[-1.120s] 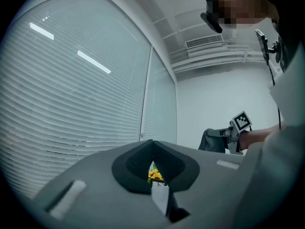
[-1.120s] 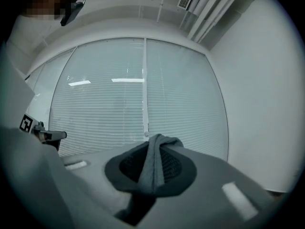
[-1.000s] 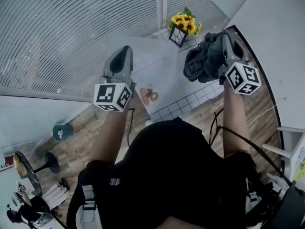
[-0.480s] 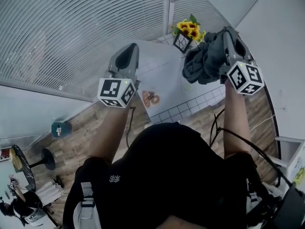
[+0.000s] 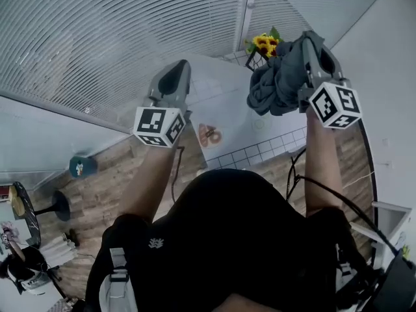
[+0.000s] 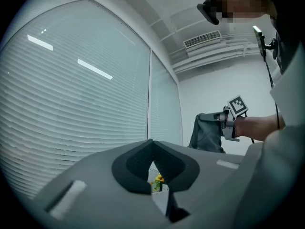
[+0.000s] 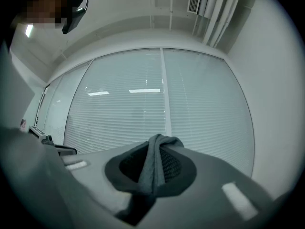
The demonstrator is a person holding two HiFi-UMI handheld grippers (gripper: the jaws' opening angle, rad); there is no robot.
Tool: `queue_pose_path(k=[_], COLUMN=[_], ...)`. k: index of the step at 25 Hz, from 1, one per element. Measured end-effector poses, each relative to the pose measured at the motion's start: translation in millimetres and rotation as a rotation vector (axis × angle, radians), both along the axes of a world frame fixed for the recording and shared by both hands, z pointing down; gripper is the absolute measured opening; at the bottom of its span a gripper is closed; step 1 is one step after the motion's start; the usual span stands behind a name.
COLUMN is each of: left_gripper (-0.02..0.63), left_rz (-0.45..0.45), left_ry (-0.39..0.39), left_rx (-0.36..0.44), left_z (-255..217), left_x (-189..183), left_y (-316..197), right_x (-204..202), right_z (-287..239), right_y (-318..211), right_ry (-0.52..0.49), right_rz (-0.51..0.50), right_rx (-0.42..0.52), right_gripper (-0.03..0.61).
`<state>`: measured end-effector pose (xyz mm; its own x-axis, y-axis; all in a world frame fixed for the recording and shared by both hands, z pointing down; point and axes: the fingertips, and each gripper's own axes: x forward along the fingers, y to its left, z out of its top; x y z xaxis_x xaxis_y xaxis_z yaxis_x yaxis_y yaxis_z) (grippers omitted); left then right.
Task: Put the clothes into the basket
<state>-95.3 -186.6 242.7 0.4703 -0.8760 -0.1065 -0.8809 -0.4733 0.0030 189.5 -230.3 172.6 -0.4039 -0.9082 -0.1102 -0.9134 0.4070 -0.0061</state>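
**A:** Where's the grey cloth (image 5: 273,86) at?

**B:** Bunched just right of the sunflowers (image 5: 263,44), with the right gripper (image 5: 311,47) jaws pinching a fold. It looks soft, light and floppy, so I'd grab a thick bunch. The left gripper (image 6: 153,175) jaws are nearly together and empty.

The blinds (image 5: 117,38) and the window post (image 5: 246,8) close off the way ahead of both grippers. The wall (image 5: 390,64) shuts the right side, near the right gripper (image 5: 311,41). Between it and the left gripper (image 5: 177,70) lies open air, free to cross. Below them the white surface (image 5: 227,103) is mostly bare. A plate (image 5: 209,134) lies on it, and the sunflowers (image 5: 265,44) stand at its far edge, just by the hanging cloth (image 5: 273,83). A cable (image 5: 294,168) dangles beside the right forearm.
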Motion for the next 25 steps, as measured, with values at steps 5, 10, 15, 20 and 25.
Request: queue_pose_path(k=[5, 10, 15, 20, 25], left_gripper=[0.006, 0.006, 0.006, 0.006, 0.006], left_rz=[-0.039, -0.074, -0.122, -0.171, -0.203], left_ry=[0.002, 0.000, 0.010, 0.020, 0.026], left_rx=[0.008, 0.018, 0.010, 0.009, 0.003], left_z=[-3, -8, -6, -4, 1], left_x=[-16, -32, -56, -77, -97], left_y=[8, 25, 19, 24, 23], right_x=[-21, -45, -76, -107, -137], right_z=[-4, -15, -26, -39, -41], right_y=[-8, -1, -19, -26, -33], right_ry=[-0.018, -0.024, -0.021, -0.017, -0.016], right_rz=[-0.045, -0.092, -0.149, -0.211, -0.259], right_rx=[0.005, 0.028, 0.042, 0.066, 0.076], right_gripper=[0.034, 0.034, 0.034, 0.034, 0.034])
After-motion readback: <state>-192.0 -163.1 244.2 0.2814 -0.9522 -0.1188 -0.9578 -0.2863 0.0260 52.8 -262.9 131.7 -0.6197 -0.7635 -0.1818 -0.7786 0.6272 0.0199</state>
